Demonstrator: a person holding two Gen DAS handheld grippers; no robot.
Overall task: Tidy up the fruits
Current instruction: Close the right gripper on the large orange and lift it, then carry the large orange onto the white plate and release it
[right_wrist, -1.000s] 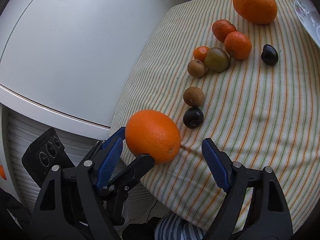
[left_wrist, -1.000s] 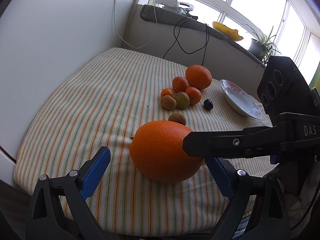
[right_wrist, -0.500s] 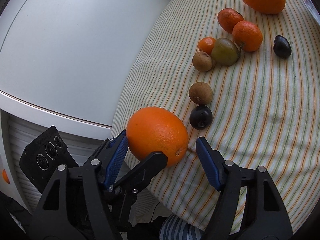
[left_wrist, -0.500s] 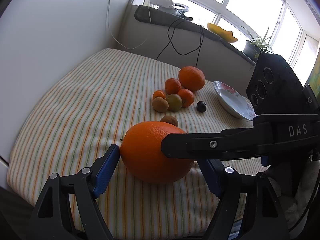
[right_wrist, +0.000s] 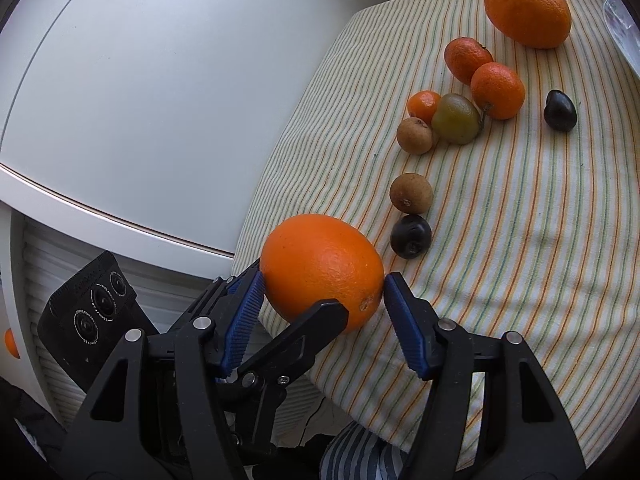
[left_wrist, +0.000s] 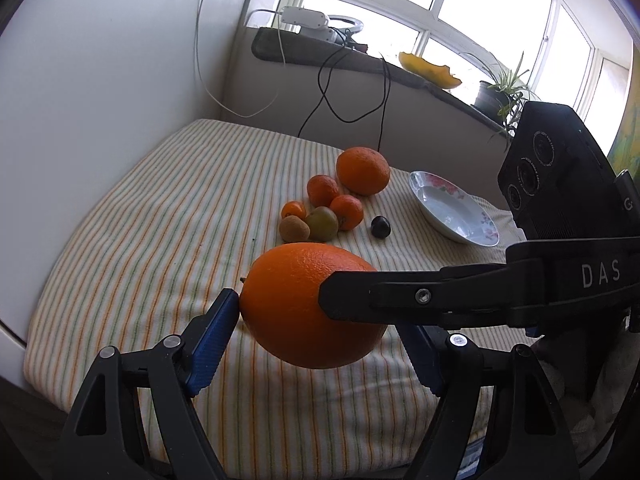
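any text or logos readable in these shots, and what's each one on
"DAS": white letters on the black body of the right hand-held gripper, seen in the left wrist view.
A small white logo mark on the side of the camera block on that gripper: too cut off to read.
Tiny white print around the lenses of the camera block on the left hand-held gripper: too small to read.

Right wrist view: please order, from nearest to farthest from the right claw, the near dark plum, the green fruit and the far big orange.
1. Near dark plum, just beyond the claw.
2. Green fruit, mid-cloth cluster.
3. Far big orange, top right.
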